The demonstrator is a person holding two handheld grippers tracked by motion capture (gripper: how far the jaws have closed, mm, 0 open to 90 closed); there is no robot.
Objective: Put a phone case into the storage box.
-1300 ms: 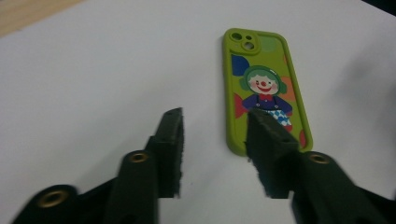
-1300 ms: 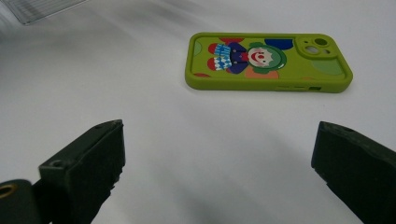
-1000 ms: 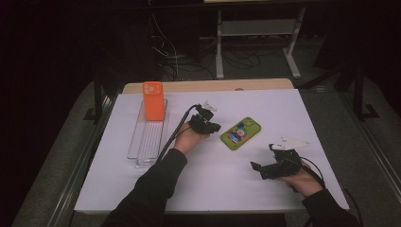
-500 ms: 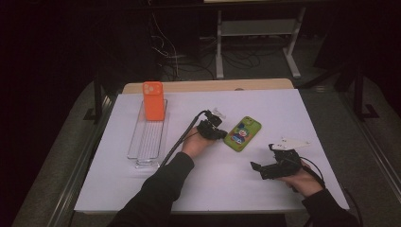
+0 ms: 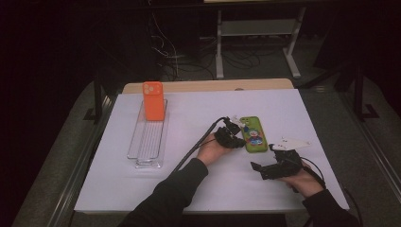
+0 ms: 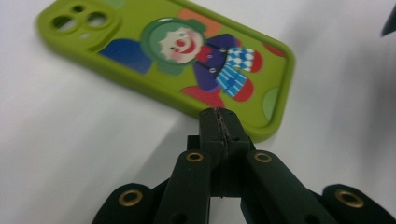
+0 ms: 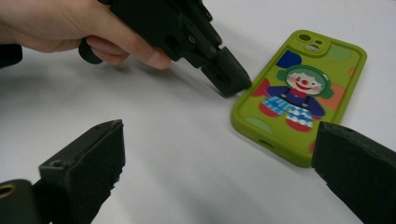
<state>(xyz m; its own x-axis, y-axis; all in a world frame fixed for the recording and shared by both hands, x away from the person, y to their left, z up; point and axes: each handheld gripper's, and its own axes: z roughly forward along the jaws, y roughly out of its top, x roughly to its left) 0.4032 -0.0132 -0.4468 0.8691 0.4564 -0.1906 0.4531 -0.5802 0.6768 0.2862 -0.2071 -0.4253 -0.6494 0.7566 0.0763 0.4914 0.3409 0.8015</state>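
The left gripper (image 6: 219, 122), jaws pressed together and empty, noses against the green clown phone case's (image 6: 187, 56) left edge; the right gripper (image 7: 219, 172) gapes wide nearby.

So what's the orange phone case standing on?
The orange phone case stands upright at the far end of a clear ribbed tray on the white table. The case covers the tray part behind it.
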